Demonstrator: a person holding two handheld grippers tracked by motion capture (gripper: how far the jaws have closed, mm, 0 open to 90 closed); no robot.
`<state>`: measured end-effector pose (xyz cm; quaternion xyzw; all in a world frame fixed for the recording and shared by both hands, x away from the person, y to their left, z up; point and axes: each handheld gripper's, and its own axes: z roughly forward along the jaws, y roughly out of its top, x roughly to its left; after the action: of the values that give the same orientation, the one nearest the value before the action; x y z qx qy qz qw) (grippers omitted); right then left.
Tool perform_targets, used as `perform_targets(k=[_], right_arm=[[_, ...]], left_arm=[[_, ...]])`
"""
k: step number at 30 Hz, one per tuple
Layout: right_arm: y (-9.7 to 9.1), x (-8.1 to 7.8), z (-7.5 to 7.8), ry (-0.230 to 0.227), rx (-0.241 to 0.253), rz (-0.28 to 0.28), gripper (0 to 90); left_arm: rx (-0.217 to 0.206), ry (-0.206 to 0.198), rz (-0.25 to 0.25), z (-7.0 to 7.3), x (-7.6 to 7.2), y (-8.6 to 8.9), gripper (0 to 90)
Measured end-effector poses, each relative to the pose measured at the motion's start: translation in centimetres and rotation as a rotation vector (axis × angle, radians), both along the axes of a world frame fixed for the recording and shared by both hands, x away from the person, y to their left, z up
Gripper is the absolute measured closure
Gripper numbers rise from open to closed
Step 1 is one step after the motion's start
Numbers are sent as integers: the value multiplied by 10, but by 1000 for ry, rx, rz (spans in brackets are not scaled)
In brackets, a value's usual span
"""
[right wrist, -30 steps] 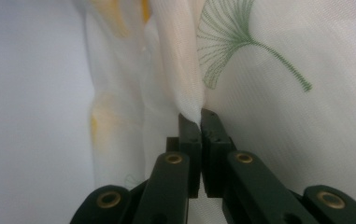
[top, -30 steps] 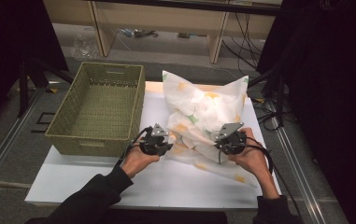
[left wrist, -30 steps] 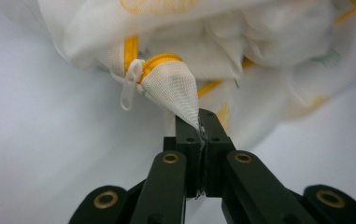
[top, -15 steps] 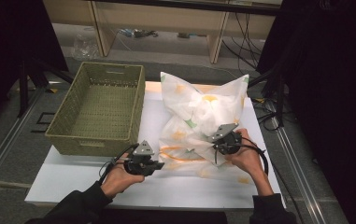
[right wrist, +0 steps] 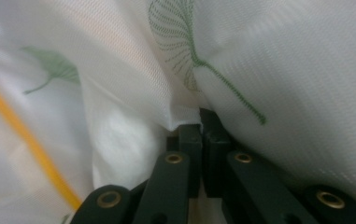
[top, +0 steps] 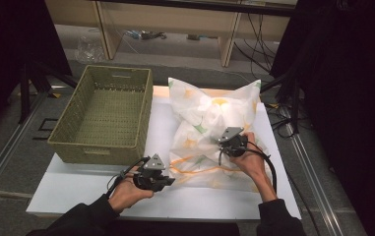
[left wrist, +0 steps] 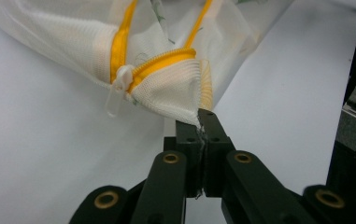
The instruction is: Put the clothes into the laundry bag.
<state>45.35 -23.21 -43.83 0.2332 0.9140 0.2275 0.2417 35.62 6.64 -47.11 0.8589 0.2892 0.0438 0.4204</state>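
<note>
Looking down from the high view, a white mesh bag (top: 209, 132) lay on the table (top: 77, 189), right of a green basket (top: 101, 115). The left gripper (top: 163, 179) sat at its near-left corner, the right gripper (top: 224, 142) upon its middle. The left gripper view showed jaws pinching the bag's corner beside the yellow zipper (left wrist: 164, 60). The right gripper view showed jaws pressed together on the bag's fabric.

Your right gripper (right wrist: 202, 122) is pinching a fold of the white mesh bag (right wrist: 119, 84) — its two black jaws are sitting pressed together with the cloth caught at their tips. A green leaf print (right wrist: 185, 42) is spreading just beyond the jaws, and the bag's yellow zip band (right wrist: 26, 135) is running diagonally on the left — slightly blurred.
</note>
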Motion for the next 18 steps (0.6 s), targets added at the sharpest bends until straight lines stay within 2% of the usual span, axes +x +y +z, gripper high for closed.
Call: perform_targets(k=[1, 2, 4, 5, 6, 7, 8, 9, 10, 11, 13, 14, 15, 16, 18], right_arm=[[0, 4, 0, -28, -18, 26, 898], [2, 7, 0, -23, -9, -13, 899], [4, 12, -1, -39, -13, -24, 899], [5, 16, -1, -52, -18, -16, 899], [7, 18, -2, -52, -10, -40, 899], [7, 23, -2, -73, -23, -25, 899], [9, 24, -2, -69, -16, -50, 899], [10, 29, -3, -89, -24, -48, 899], [11, 32, -3, -103, -28, -59, 899], [11, 36, -4, -109, -26, -76, 899], [11, 40, -4, -109, -18, -77, 899], [11, 40, -5, -108, -16, -78, 899], [11, 38, -4, -104, -20, -72, 899], [11, 36, -3, -100, -20, -67, 899], [10, 32, 1, -91, -17, -53, 899]], left_arm=[[12, -2, -18, -1, 1, 0, 881], [14, -4, -26, -1, 1, -1, 881], [9, 1, -15, -1, 0, -1, 882], [19, -5, -23, -1, 0, 0, 882], [22, -4, -22, -2, 0, 0, 882], [21, -9, -36, -2, 2, 1, 882], [26, -1, -24, -2, 2, 2, 882], [23, -6, -34, -2, 4, 3, 882], [39, -13, -33, -1, 5, 4, 882], [23, -14, -27, -2, 4, 4, 882], [22, -6, -14, -1, 4, 5, 882], [13, -5, -26, -1, 5, 6, 882], [3, 7, -17, -1, 5, 6, 882], [11, -2, -27, -1, 6, 7, 881], [12, 4, -13, -1, 4, 9, 881]])
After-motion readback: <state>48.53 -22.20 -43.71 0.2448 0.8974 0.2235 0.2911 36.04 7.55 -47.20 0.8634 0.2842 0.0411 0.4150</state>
